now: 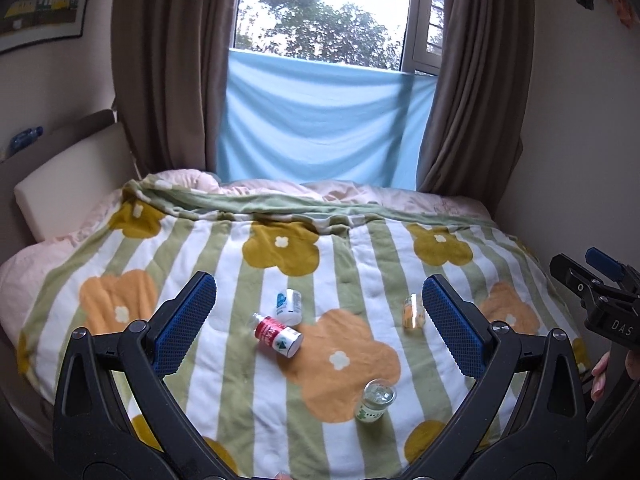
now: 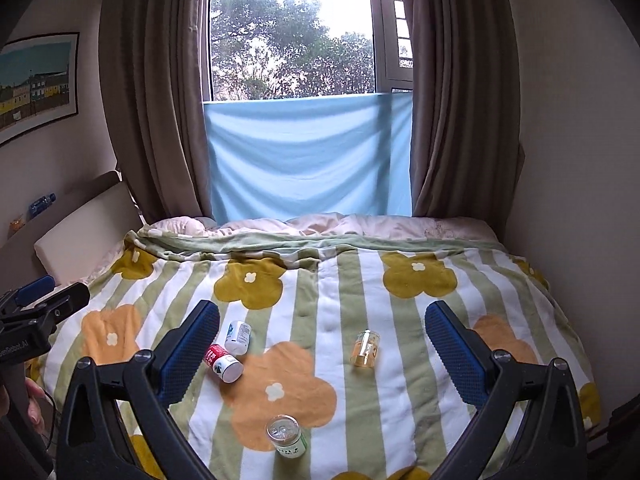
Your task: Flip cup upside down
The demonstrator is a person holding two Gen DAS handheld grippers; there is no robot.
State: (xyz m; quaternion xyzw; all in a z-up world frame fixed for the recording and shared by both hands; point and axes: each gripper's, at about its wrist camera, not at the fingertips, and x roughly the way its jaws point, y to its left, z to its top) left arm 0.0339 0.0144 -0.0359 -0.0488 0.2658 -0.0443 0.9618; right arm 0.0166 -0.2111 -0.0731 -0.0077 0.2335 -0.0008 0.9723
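Both the left gripper (image 1: 320, 320) and the right gripper (image 2: 322, 346) hover over the flowered blanket (image 2: 360, 400) with their blue pads wide apart and nothing between them. The clear cup (image 2: 365, 349) stands upright on the blanket, apart from the green-labelled can (image 2: 286, 436). A red bottle (image 2: 224, 363) and a white bottle (image 2: 237, 337) lie touching, left of the cup.

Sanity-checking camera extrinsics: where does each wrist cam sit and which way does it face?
Left wrist: on the left gripper, above the bed's near end, facing the window; own open fingers frame the view, right gripper at the right edge.
Right wrist: on the right gripper, same heading, set further right; left gripper at the left edge.
Shared: floral blanket, clear cup, two bottles, glass jar.
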